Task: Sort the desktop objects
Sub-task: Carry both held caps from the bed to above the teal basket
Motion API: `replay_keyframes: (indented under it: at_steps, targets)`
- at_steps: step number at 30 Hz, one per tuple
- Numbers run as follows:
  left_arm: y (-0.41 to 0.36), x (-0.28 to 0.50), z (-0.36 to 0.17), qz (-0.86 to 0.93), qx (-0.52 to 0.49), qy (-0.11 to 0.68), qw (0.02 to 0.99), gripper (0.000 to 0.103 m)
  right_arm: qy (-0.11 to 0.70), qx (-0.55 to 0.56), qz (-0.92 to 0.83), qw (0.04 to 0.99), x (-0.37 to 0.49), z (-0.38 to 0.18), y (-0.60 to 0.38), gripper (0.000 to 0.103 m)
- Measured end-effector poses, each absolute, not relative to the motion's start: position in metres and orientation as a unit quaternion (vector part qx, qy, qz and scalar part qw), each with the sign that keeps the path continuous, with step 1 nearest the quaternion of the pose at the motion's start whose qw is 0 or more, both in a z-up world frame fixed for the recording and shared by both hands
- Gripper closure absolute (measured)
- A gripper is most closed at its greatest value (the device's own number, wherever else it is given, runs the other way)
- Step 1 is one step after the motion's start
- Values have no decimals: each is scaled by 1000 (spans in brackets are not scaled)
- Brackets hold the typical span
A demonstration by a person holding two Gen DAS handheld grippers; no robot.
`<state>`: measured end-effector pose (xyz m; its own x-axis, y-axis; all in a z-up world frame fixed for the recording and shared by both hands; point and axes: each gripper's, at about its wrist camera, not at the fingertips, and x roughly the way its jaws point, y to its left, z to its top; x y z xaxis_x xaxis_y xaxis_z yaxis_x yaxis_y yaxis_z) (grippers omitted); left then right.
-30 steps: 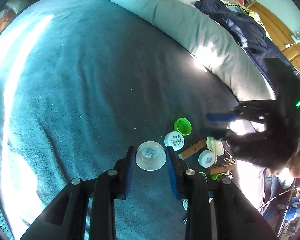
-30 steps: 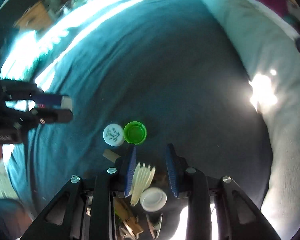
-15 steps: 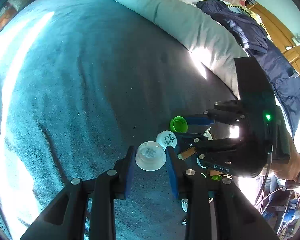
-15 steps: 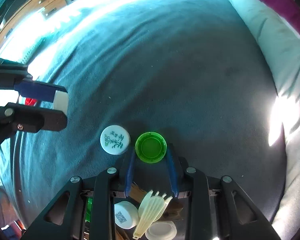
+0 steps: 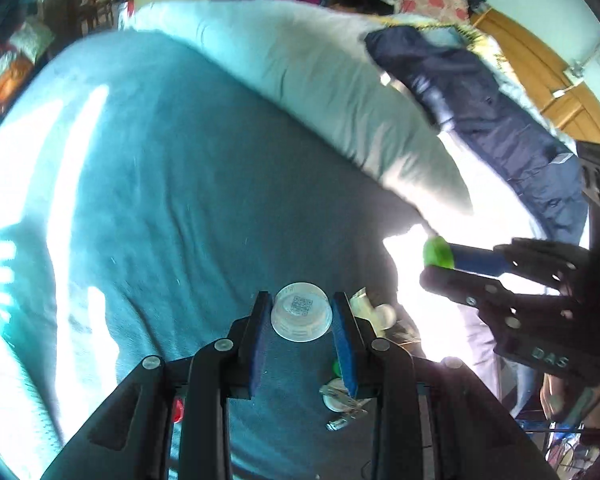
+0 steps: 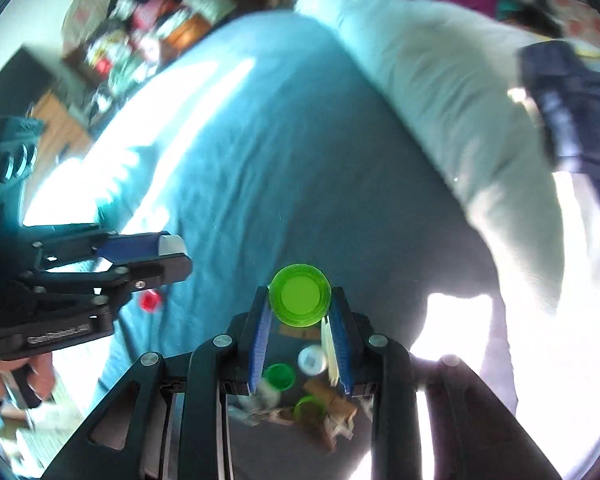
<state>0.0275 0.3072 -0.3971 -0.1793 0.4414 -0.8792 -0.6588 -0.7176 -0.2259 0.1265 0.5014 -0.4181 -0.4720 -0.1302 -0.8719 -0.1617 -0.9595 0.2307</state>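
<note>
Caps are mid-carry: left tool [image 5: 301, 316] clenches a clear cap [image 5: 301, 312], right tool [image 6: 300, 312] a green cap [image 6: 300, 295]; each next needs its matching pile.

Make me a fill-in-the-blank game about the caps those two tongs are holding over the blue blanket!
1. The right tongs hold a cap coloured ____.
2. The clear cap in the left tongs has a square ____ code on it.
3. Loose on the blanket, beside the left tongs, lies a small cap coloured ____.

Missing words: green; QR; red
</note>
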Motion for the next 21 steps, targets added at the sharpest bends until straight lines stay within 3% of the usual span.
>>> replay_keyframes:
  at_steps: [11,21]
  targets:
    - [271,44,-243,790,-457,117,392,72,139,-455,878,46,169,-263,470,75]
    - [189,37,-179,823,-433,101,353,72,102,-406,907,36,160,-170,413,75]
